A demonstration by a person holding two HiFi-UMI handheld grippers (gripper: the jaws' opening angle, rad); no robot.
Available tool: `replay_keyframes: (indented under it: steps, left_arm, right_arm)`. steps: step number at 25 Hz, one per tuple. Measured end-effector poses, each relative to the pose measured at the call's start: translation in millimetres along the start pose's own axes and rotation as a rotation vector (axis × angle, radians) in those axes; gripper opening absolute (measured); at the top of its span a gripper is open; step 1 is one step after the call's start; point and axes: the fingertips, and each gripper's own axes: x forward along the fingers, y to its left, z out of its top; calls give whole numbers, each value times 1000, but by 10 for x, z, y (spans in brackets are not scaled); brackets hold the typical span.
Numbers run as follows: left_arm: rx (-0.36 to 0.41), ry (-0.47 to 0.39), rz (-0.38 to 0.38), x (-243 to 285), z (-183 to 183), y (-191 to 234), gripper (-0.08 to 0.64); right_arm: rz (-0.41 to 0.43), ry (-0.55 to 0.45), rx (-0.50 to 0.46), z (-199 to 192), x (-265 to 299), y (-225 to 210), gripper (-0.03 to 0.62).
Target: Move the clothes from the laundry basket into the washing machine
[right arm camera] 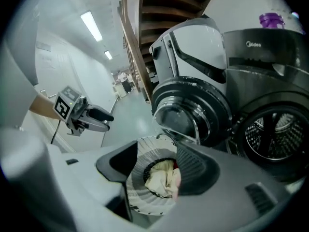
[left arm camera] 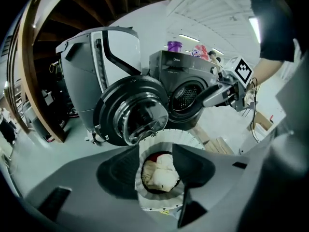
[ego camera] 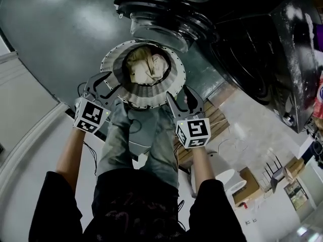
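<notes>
Clothes (ego camera: 146, 67), cream with a bit of red, lie bunched up in the round white laundry basket (ego camera: 146, 97) on the floor. The basket sits just in front of the dark washing machine (ego camera: 262, 49), and the machine's round door (ego camera: 161, 19) hangs open. My left tongs (ego camera: 103, 84) and my right tongs (ego camera: 179, 97) hover above the basket's near rim, one on each side. Both are partly open with nothing in them. Neither touches the clothes.

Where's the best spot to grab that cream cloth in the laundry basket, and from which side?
Probably pinch a raised fold at the top of the cream cloth, coming straight down through the open mouth; the slatted wall of the laundry basket rings it on every side.
</notes>
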Motion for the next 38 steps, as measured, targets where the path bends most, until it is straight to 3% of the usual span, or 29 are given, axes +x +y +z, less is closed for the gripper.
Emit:
replay_keyframes:
  steps: [6,18,27,34,38]
  left_arm:
    - [53,64,-80,497,-469,-40,227]
    - [242,193,-206,1587,-1289,-108,263]
    - [356,228,-244,2274,-1652,-143,279]
    - [485,273,-296,2859,-2062,-264,309]
    - [557,354,-351,3085,-2321,-256,324]
  right_arm:
    - [45,52,-23,-412,529,24,252]
    - [135,201,-160,-1263,1526,-116,252]
    - [189,299,-232,-1911,2130,-147,256]
    - [215,397,-370,-2531,2567,-276,262]
    - [233,444,-521,-2680,2821,-276,265]
